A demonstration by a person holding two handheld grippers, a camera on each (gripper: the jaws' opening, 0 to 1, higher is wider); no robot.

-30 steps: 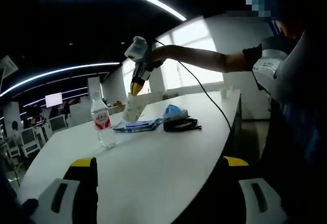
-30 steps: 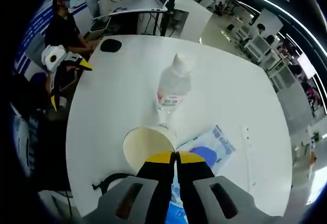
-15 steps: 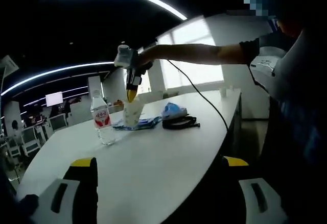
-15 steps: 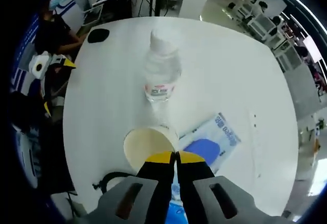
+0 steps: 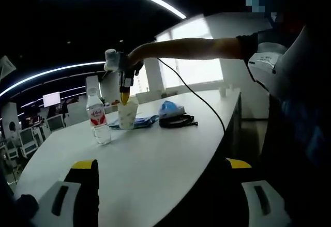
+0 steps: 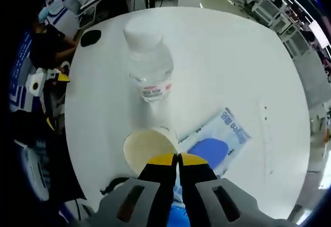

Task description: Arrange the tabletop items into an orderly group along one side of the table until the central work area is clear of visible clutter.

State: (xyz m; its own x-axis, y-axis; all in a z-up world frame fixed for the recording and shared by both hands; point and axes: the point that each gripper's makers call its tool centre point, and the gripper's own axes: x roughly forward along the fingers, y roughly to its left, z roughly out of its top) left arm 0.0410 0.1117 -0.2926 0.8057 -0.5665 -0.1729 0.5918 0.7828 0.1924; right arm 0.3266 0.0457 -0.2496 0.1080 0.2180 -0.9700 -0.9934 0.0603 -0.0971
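- The right gripper [image 6: 178, 157] has its jaws pressed together on the rim of a paper cup [image 6: 148, 149], at lower centre of the right gripper view; in the left gripper view the same gripper [image 5: 124, 99] hangs over the cup [image 5: 127, 115] at centre left.
- Over the last second the cup has gone from tilted and lifted to upright and low, close to the water bottle [image 5: 96, 122]; whether its base touches the desk [image 5: 170, 154] I cannot tell.
- In the right gripper view the bottle [image 6: 148, 66] stands just above the cup, and a blue-and-white packet [image 6: 217, 143] lies to the right (partly under the gripper).
- A black strap [image 5: 177, 121] and a blue bundle [image 5: 170, 108] lie just right of the cup in the left gripper view.
- The left gripper [image 5: 165, 196] is spread wide with nothing between its jaws, at the bottom of its own view.
- Judgement: the cup is about placed beside the bottle, so the group is forming along one side; letting go looks like the next step.
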